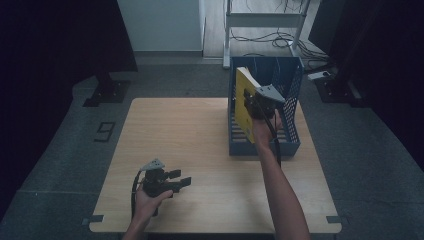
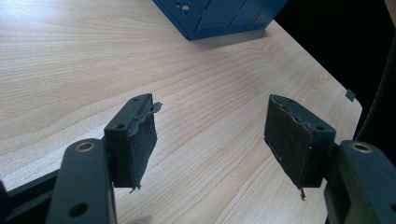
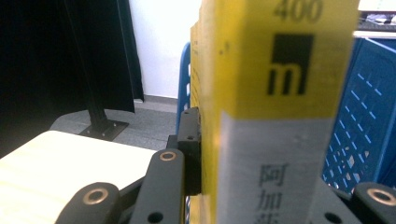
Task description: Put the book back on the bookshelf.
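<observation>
A thick yellow book stands on edge, spine towards me, in the left part of a blue perforated file rack. My right gripper is shut on the book from the near side. In the right gripper view the book's spine sits between the jaws, with the left pad pressed to its cover and the rack wall behind. My left gripper rests low over the front left of the table, open with nothing in it. The left gripper has only bare wood between its pads.
The rack stands at the back right of the light wooden table, and its near corner is in the left gripper view. A white desk frame with cables and dark stands surround the table on the floor.
</observation>
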The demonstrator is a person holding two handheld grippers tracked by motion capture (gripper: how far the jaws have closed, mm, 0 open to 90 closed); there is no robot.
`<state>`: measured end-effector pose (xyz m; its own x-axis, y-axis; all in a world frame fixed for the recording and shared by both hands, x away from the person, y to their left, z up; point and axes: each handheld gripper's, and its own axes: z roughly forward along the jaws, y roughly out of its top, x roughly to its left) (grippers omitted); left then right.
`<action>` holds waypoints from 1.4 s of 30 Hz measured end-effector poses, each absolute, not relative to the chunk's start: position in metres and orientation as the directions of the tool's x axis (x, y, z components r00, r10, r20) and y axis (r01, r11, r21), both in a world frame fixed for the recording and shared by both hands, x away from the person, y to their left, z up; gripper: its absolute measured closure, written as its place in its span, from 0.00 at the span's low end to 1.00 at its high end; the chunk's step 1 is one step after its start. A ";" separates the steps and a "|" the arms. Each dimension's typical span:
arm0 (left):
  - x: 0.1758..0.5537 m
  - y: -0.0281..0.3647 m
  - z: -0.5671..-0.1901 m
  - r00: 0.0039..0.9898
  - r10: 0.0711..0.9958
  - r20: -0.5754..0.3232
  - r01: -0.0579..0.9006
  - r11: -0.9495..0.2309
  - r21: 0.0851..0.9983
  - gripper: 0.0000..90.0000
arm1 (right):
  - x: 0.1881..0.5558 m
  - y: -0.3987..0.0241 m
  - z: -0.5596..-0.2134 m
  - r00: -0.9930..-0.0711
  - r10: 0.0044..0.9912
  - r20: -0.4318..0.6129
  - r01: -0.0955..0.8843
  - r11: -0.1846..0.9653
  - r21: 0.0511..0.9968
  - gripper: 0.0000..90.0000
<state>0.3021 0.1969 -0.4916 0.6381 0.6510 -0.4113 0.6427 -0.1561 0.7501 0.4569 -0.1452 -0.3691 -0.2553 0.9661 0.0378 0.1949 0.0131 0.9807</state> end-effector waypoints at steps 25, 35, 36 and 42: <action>0.303 0.198 -0.493 0.632 0.655 -0.414 0.647 -0.152 0.747 0.38 | 0.483 -0.139 -0.378 -0.216 0.974 0.069 0.233 -0.017 0.972 0.82; 0.304 0.200 -0.494 0.630 0.655 -0.417 0.649 -0.150 0.746 0.37 | 0.491 -0.134 -0.387 -0.213 0.975 0.060 0.246 -0.005 0.969 0.82; 0.304 0.200 -0.494 0.630 0.655 -0.418 0.650 -0.149 0.745 0.38 | 0.493 -0.133 -0.388 -0.213 0.975 0.061 0.248 -0.007 0.969 0.82; 0.304 0.201 -0.494 0.626 0.656 -0.422 0.653 -0.144 0.744 0.38 | 0.502 -0.129 -0.396 -0.206 0.977 0.060 0.269 -0.002 0.963 0.82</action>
<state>0.3045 0.2007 -0.4944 0.6255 0.6559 -0.4225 0.6528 -0.1435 0.7438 0.5020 -0.1290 -0.3963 -0.2060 0.9767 0.0599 0.2687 -0.0024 0.9632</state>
